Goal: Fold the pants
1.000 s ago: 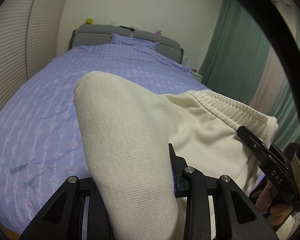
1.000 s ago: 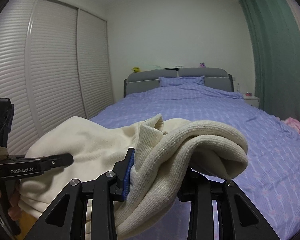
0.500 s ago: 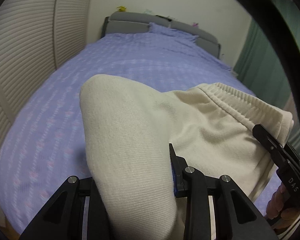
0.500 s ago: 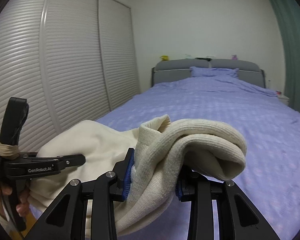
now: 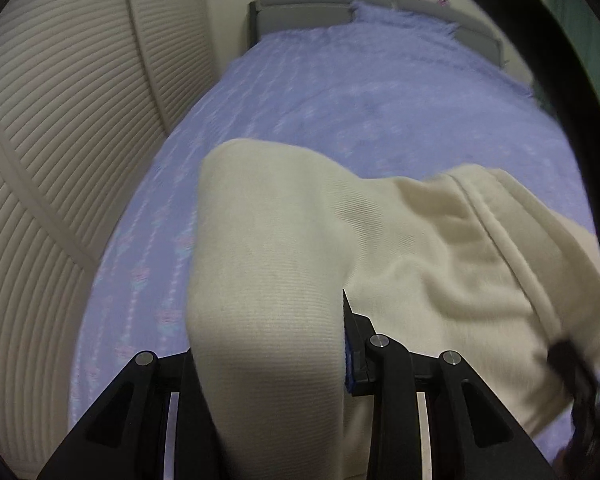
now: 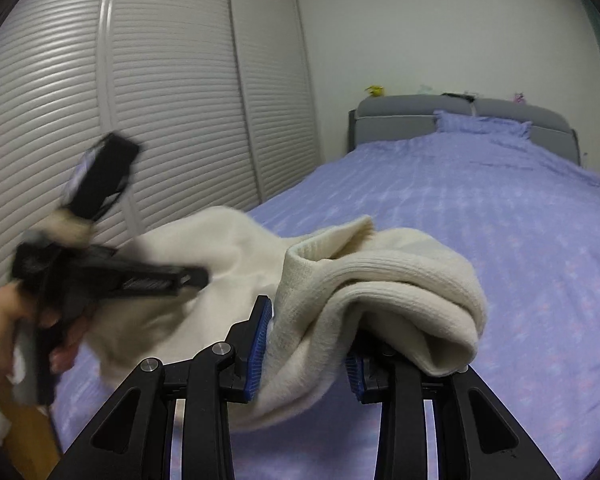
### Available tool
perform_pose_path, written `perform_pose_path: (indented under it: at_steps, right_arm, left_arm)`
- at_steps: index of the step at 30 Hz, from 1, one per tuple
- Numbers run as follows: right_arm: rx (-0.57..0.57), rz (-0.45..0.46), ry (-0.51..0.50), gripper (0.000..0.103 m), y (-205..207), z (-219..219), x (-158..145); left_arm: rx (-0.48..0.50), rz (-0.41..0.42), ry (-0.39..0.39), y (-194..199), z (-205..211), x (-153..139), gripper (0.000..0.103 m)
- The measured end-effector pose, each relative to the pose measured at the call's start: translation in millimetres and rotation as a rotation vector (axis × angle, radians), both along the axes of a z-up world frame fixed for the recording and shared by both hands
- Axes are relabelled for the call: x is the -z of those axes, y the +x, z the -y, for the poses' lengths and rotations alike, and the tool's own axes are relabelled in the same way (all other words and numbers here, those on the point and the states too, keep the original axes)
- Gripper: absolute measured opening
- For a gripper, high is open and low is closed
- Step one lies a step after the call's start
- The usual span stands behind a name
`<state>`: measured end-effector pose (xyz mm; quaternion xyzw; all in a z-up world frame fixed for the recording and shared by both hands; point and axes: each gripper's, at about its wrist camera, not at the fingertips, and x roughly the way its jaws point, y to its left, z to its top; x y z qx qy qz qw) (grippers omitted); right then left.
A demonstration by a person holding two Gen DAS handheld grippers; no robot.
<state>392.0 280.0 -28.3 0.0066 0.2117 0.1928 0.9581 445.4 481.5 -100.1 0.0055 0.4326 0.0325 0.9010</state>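
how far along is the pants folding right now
Done: both grippers have a grip on the cream pants. In hand: the left gripper and right gripper each clamp a bunched part of the fabric, holding it up over the purple bed. Left: the pants are not yet laid flat on the bed, and no neat fold shows, so the folding itself lies ahead.

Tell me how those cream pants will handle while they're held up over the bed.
Likely floppy: the cream pants droop in soft folds over the right gripper and sag between it and the left gripper. Probably thick and grippy rather than slippery, judging by the ribbed knit bunched between the pads. Not fragile; expect them to collapse onto the bed once released.
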Motion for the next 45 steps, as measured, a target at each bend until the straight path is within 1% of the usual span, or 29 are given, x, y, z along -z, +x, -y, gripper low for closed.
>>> perform_pose_path:
  at_steps: [3, 4, 6, 8, 9, 11, 12, 13, 14, 15, 16, 18, 19, 22, 24, 25, 27, 28, 30, 31, 33, 34, 36, 37, 38, 40, 41, 42, 45]
  right_arm:
    - [-0.040, -0.100, -0.030, 0.035, 10.9, -37.3, 33.6]
    - [-0.049, -0.109, -0.055, 0.035, 9.7, -46.5, 42.2]
    - [-0.060, -0.079, -0.104, 0.036, 0.0, -56.6, 49.7]
    - [-0.072, -0.091, -0.089, 0.037, -6.4, -52.4, 54.4]
    - [-0.068, -0.101, -0.081, 0.038, -9.0, -51.0, 56.4]
    - [-0.051, -0.190, -0.025, 0.044, -7.0, -34.7, 63.6]
    - [-0.036, -0.244, 0.025, 0.045, -6.7, -23.8, 68.8]
    - [-0.030, -0.304, 0.068, 0.047, -5.7, -12.4, 75.6]
    - [-0.033, -0.344, 0.089, 0.049, -3.6, -5.8, 80.5]
    - [-0.032, -0.393, 0.111, 0.050, -3.7, 2.7, 87.1]
    - [-0.019, -0.454, 0.124, 0.049, -4.3, 15.2, 95.0]
    - [-0.034, -0.484, 0.151, 0.050, -4.8, 33.5, 96.6]
    - [-0.021, -0.480, 0.139, 0.050, -12.6, 45.0, 95.7]
    - [0.016, -0.468, 0.078, 0.050, -26.9, 62.0, 91.4]
    - [0.021, -0.458, 0.054, 0.050, -37.1, 72.0, 87.5]
    - [0.038, -0.428, 0.027, 0.050, -48.0, 81.8, 81.1]
    - [0.050, -0.373, 0.018, 0.052, -55.4, 99.2, 67.3]
    - [0.065, -0.352, 0.011, 0.058, -67.3, 101.4, 60.1]
    - [0.093, -0.296, 0.007, 0.060, -75.5, 116.1, 40.7]
    - [0.111, -0.257, -0.005, 0.063, -81.5, 123.2, 29.9]
    - [0.134, -0.202, -0.046, 0.068, -91.8, 134.1, 11.9]
    - [0.130, -0.183, -0.054, 0.068, -95.3, 139.0, 5.3]
    - [0.134, -0.158, -0.068, 0.068, -93.8, 140.7, -5.5]
    - [0.144, -0.138, -0.075, 0.068, -99.1, 147.9, -10.5]
    - [0.153, -0.126, -0.083, 0.068, -102.5, 152.3, -12.2]
    - [0.168, -0.100, -0.102, 0.068, -108.2, 160.4, -16.9]
    - [0.169, -0.093, -0.109, 0.068, -106.6, 161.9, -20.0]
    - [0.168, -0.085, -0.114, 0.068, -109.7, 167.5, -21.9]
    - [0.171, -0.075, -0.107, 0.068, -121.6, 189.2, -29.3]
  left_arm:
    - [-0.087, -0.069, 0.031, 11.2, -24.6, 31.1, 0.034]
    - [-0.109, -0.086, -0.003, 12.3, -34.5, 42.9, 0.034]
    - [-0.128, -0.081, -0.051, 10.6, -44.1, 54.5, 0.036]
    - [-0.150, -0.072, -0.086, 3.3, -47.6, 61.3, 0.038]
    - [-0.157, -0.066, -0.101, 0.6, -49.8, 63.9, 0.042]
    - [-0.174, -0.054, -0.106, -1.7, -55.1, 68.5, 0.050]
    - [-0.178, -0.052, -0.103, -2.4, -58.2, 69.9, 0.058]
    - [-0.194, -0.054, -0.097, -6.0, -58.4, 71.0, 0.073]
    - [-0.224, -0.059, -0.076, -10.4, -60.4, 71.0, 0.080]
    - [-0.253, -0.053, -0.029, -16.3, -59.2, 68.7, 0.088]
    - [-0.258, -0.045, 0.015, -19.3, -57.8, 64.2, 0.088]
    - [-0.250, -0.050, 0.128, -36.9, -51.3, 64.6, 0.093]
    - [-0.243, -0.058, 0.182, -48.1, -44.7, 64.9, 0.094]
    - [-0.264, -0.085, 0.282, -72.7, -29.5, 65.3, 0.093]
    - [-0.264, -0.032, 0.296, -90.2, -10.9, 53.9, 0.093]
    - [-0.257, 0.002, 0.280, -96.4, -4.9, 47.7, 0.093]
    - [-0.255, 0.098, 0.205, -103.8, 12.8, 27.9, 0.093]
    - [-0.244, 0.131, 0.151, -104.4, 22.2, 20.3, 0.093]
    - [-0.203, 0.170, 0.073, -99.5, 47.4, 15.0, 0.093]
    - [-0.198, 0.164, 0.063, -95.8, 57.5, 17.1, 0.093]
    - [-0.162, 0.130, -0.005, -88.2, 82.6, 30.4, 0.093]
    - [-0.144, 0.115, -0.018, -86.0, 92.3, 38.1, 0.092]
    - [-0.112, 0.043, -0.029, -75.3, 111.4, 64.1, 0.088]
    - [-0.087, -0.008, -0.070, -70.5, 118.6, 80.1, 0.090]
    - [-0.106, -0.055, -0.075, -66.5, 125.5, 96.5, 0.090]
    - [-0.124, -0.014, 0.029, -74.1, 141.9, 100.6, 0.089]
    - [-0.138, 0.009, 0.054, -80.3, 147.7, 96.0, 0.087]
    - [-0.150, 0.020, 0.039, -85.7, 148.6, 90.6, 0.083]
    - [-0.187, 0.104, -0.067, -122.6, 155.0, 63.9, 0.083]
